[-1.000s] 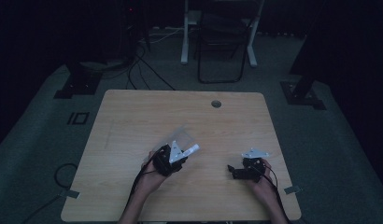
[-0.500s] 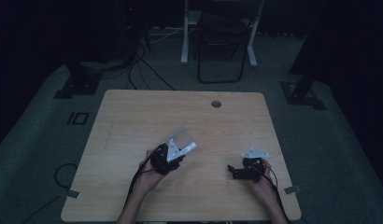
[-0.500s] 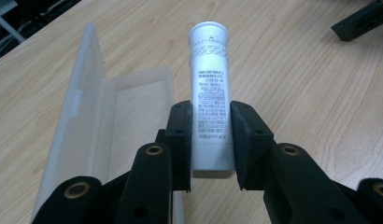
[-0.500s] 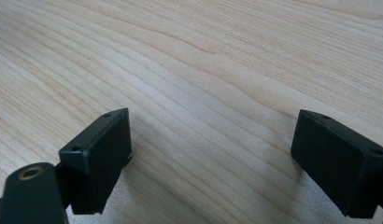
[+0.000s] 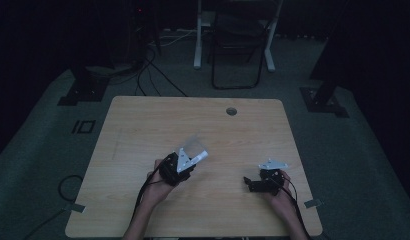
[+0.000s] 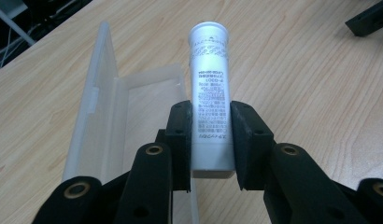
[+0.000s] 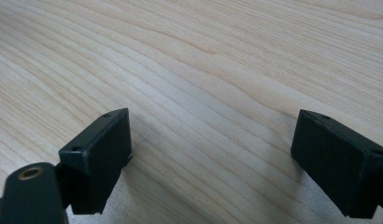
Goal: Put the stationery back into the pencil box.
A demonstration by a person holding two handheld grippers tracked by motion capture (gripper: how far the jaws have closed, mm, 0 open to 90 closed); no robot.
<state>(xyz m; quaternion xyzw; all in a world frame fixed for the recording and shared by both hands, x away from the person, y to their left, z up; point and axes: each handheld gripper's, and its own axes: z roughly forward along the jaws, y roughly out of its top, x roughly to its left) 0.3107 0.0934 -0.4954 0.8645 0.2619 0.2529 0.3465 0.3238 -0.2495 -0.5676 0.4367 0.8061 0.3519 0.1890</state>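
The tube (image 6: 209, 93) sits between the jaws of the left gripper (image 6: 211, 140), above the table (image 5: 143, 125). An open plastic case (image 6: 110, 116) lies just left of it. The right gripper (image 5: 260, 182) is far to the right.

white tube (image 6: 209, 98): several rows of small dark print run down its side, seen inverted in the left gripper view. too blurred to read; one line may be a hyphenated number code. nothing else legible.
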